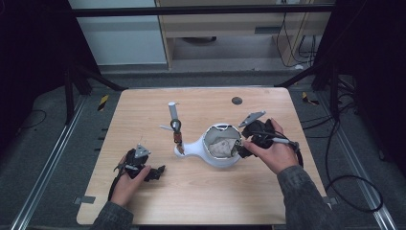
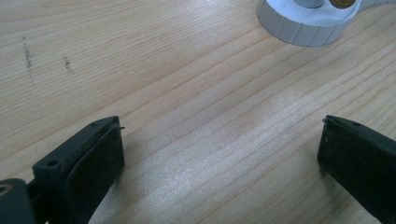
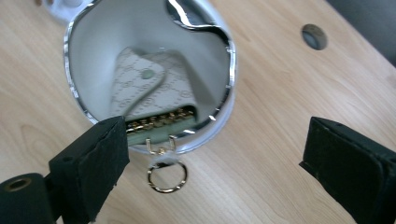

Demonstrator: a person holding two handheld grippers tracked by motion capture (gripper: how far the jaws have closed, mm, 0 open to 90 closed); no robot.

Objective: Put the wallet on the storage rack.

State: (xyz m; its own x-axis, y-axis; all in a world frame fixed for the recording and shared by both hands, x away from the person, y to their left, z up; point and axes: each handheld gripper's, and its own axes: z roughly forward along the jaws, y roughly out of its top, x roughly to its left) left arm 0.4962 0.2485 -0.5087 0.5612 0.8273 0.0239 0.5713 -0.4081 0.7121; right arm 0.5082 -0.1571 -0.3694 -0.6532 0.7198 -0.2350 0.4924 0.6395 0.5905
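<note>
A white bowl-shaped stand with a chrome rim sits mid-table. Inside it lies a pale patterned key case with gold hooks. The case's gold ring hangs over the near rim onto the wood. My right gripper is open at the bowl's right edge, jaws wide apart and holding nothing. A neck joins the bowl to a small ribbed round base that carries an upright post with a dark ring. My left gripper rests open over bare wood, left of the base.
The wooden table has a dark round grommet hole at the back. Metal rails run along both sides of the table, and cables trail on the floor to the right.
</note>
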